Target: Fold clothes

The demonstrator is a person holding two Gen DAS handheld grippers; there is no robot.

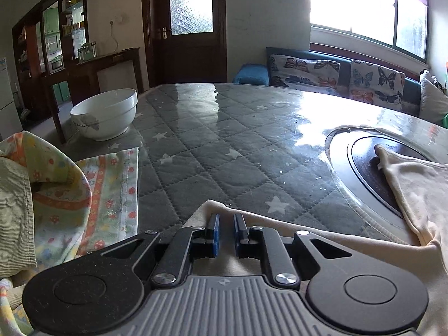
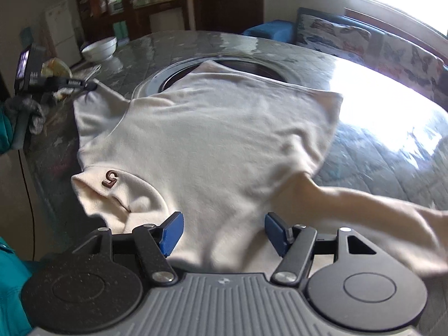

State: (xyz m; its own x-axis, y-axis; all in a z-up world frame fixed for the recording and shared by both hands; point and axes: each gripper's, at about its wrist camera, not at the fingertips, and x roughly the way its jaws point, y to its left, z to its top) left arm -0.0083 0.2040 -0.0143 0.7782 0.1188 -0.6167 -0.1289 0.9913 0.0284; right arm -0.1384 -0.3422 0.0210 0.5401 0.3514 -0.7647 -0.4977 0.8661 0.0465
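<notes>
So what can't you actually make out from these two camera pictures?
- Left wrist view: whether the left gripper pinches the cream shirt; its pads sit nearly together over the cloth's edge, contact unclear.
- Left wrist view: inside of the white bowl, hidden by its own wall.
- Right wrist view: the shirt's right sleeve is motion-blurred and cut off at the frame edge.
- Right wrist view: shirt fabric under the open right gripper, hidden by the gripper body.

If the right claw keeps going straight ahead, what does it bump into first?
Probably the cream shirt. The right claw is open with the shirt spread right under and ahead of it, so its fingers would likely run into that fabric first. How high it hovers is unclear.
</notes>
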